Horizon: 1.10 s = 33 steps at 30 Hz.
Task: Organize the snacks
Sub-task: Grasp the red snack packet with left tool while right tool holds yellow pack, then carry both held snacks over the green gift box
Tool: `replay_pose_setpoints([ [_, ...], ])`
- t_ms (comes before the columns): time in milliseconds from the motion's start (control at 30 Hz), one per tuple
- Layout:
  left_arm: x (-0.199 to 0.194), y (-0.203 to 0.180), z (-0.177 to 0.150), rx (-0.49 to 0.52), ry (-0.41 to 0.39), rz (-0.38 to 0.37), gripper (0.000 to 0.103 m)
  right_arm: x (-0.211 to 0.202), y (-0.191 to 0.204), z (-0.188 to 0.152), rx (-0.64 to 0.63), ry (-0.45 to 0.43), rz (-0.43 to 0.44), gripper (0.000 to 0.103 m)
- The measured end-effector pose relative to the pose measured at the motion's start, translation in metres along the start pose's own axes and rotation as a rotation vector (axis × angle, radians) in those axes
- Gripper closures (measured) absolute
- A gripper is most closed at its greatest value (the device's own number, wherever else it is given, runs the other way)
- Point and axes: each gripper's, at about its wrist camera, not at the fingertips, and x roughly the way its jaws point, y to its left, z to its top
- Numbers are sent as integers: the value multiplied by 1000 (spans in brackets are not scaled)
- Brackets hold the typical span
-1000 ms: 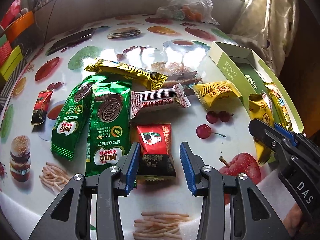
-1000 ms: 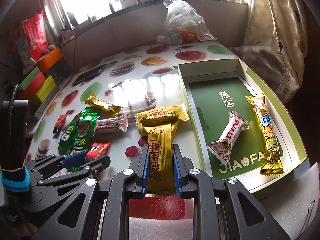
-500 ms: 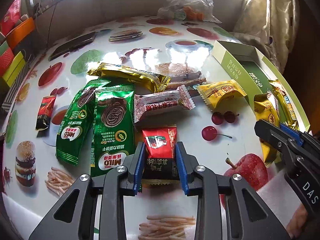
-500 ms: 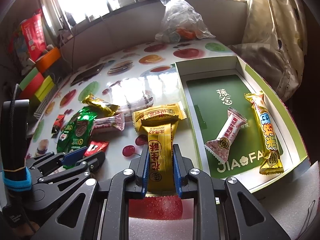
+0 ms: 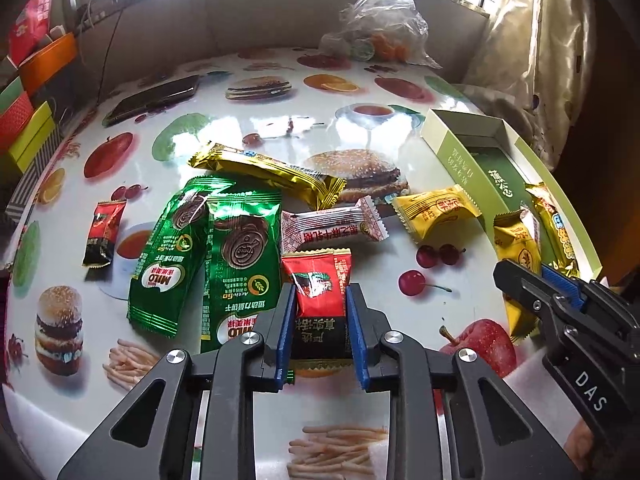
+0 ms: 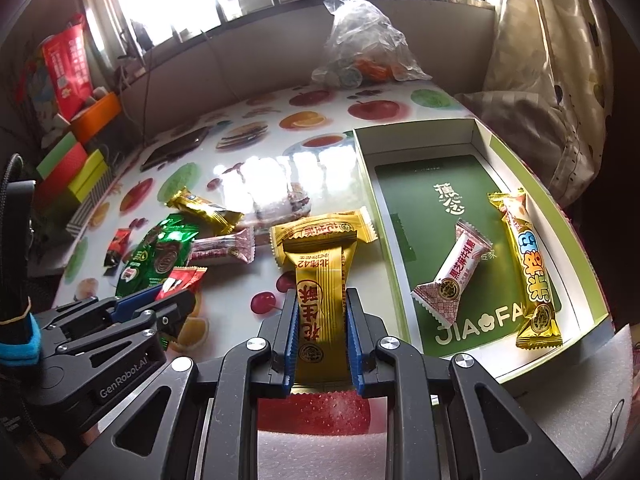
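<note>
Two snacks in the box, many more to go

Left gripper (image 5: 320,322): fingers closing on a small red and black packet (image 5: 319,304) lying flat on the worktop (image 5: 280,128), near edge. Right gripper (image 6: 320,332): fingers clamped on a long gold packet (image 6: 319,304), just left of the green box (image 6: 532,184). Inside the box already: a white and red candy bar (image 6: 452,276) and a shiny gold bar (image 6: 530,276). Left on the worktop: two green Milo packs (image 5: 208,256), a gold bar (image 5: 268,172), a pink and white bar (image 5: 334,230), a yellow packet (image 5: 436,210), and a second small red packet (image 5: 102,234) far left.
</note>
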Motion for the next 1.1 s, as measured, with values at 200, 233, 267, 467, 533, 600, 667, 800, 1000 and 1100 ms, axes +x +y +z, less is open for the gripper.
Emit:
replay_pose_setpoints([
  [200, -15, -2, 8, 7, -32, -16, 77, -8, 6, 7, -12, -15, 0, 83],
  [233, -17, -3, 9, 8, -37, -21, 77, -10, 6, 8, -11, -19, -2, 83],
  [267, -19, -4, 11, 12, -42, -25, 77, -11, 5, 9, -10, -22, -4, 83],
  [467, -27, -11, 22, 24, -65, -57, 77, -18, -4, 15, 7, -39, -21, 83],
  [533, -27, -15, 26, 29, -69, -73, 77, -21, -8, 17, 14, -47, -29, 83],
  [600, -28, -21, 29, 40, -72, -83, 77, -24, -13, 19, 22, -54, -36, 83],
  [667, -29, -27, 34, 51, -79, -93, 77, -26, -18, 21, 30, -60, -45, 83],
  [800, -29, -41, 44, 67, -83, -124, 77, -30, -28, 25, 44, -68, -63, 83],
  [1000, -27, -62, 58, 92, -88, -174, 77, -36, -45, 28, 69, -79, -88, 83],
  [1100, -26, -71, 64, 103, -92, -186, 77, -36, -54, 29, 83, -80, -100, 83],
])
